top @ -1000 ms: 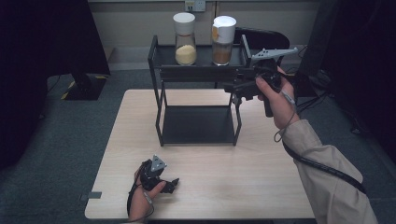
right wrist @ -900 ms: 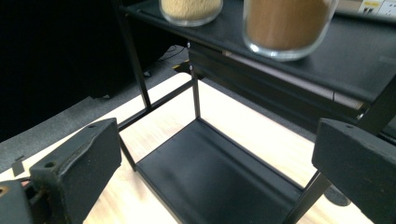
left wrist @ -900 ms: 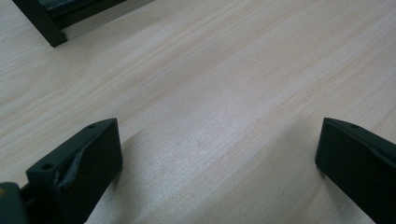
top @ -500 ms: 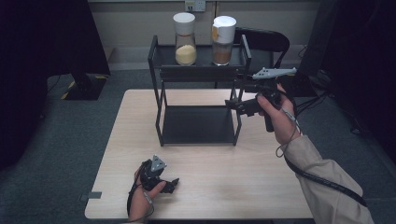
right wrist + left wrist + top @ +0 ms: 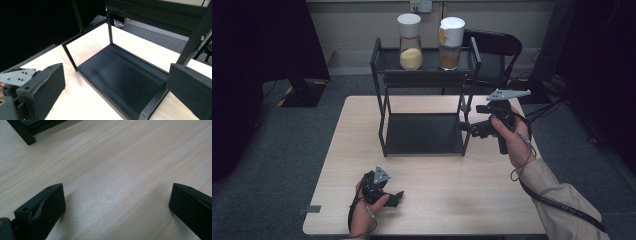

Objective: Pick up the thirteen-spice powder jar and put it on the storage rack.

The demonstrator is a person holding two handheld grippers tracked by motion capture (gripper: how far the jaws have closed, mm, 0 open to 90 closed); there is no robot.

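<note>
Facing the rack (image 5: 424, 80), jars' (image 5: 410, 35) labels unreadable.

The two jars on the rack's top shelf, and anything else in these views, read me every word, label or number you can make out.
No readable text.
Right jar: a small orange patch near its lid, too blurred to read.
Left jar: no label visible.
Rack, table: no markings visible.

The black metal two-tier rack (image 5: 23, 131) is cut off at the upper left edge in the left gripper view. The orange label on the white-lidded glass jar (image 5: 450, 44) is too small to read.
</note>
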